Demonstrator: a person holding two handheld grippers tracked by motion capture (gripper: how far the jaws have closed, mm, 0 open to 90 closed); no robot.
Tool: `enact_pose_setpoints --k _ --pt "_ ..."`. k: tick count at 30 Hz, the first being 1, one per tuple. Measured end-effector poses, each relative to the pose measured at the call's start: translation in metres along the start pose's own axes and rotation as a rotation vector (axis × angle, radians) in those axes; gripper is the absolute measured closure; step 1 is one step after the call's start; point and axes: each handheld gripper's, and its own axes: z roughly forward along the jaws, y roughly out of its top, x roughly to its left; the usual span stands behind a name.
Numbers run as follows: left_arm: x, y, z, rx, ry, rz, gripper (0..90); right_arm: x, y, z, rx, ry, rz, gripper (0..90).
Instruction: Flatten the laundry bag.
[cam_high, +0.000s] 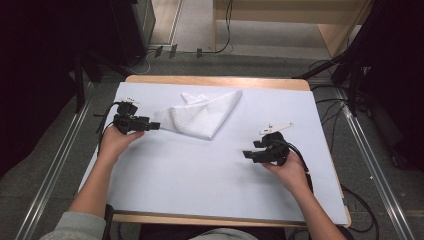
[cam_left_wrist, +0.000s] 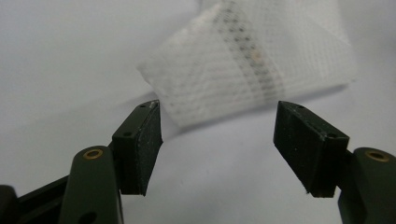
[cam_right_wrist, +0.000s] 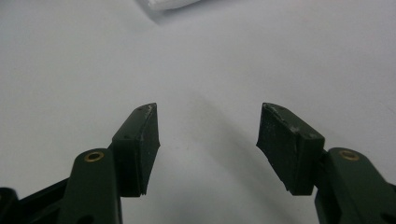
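Note:
A white mesh cloth (cam_high: 202, 114) lies folded into a rough triangle at the back middle of the white table sheet (cam_high: 200, 170). My left gripper (cam_high: 154, 126) is open, its tips just at the cloth's left corner. In the left gripper view that cloth corner (cam_left_wrist: 247, 65) lies a little beyond the open jaws, untouched as far as I can see. My right gripper (cam_high: 248, 153) stands open over bare sheet at the right, well apart from the cloth. In the right gripper view a scrap of the cloth (cam_right_wrist: 166, 4) peeks in at the top edge.
The wooden table edge (cam_high: 215, 80) borders the sheet at the back. Cables (cam_high: 360, 200) trail off the right side onto the grey floor. Metal rails (cam_high: 55, 165) run along both sides of the table.

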Motion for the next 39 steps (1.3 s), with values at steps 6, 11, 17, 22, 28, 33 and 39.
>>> enact_pose_setpoints --k 6,11,17,22,28,33,39 --pt "0.011 0.006 0.020 -0.015 0.027 -0.039 30.5 0.001 0.000 0.001 0.010 -0.002 -0.005 39.9" --pt "0.010 0.006 0.032 0.008 0.019 -0.035 31.2 0.001 0.000 0.001 0.011 -0.002 -0.009 39.8" --pt "0.007 0.004 0.041 0.041 0.009 -0.019 39.3 0.001 0.000 0.000 0.015 -0.007 -0.006 39.9" --pt "0.004 0.004 0.043 0.047 0.015 0.004 53.3 0.000 -0.001 0.001 0.011 -0.010 -0.011 39.9" --pt "0.001 0.005 0.045 0.066 -0.037 -0.011 84.5 0.000 -0.001 0.000 0.015 -0.016 -0.006 39.9" --pt "-0.010 0.017 0.028 0.001 -0.072 -0.004 90.0 -0.002 -0.001 -0.002 0.004 -0.019 -0.006 40.2" --pt "-0.040 0.036 0.018 -0.034 -0.110 0.064 90.0 -0.003 -0.001 -0.004 0.000 -0.030 0.008 40.3"
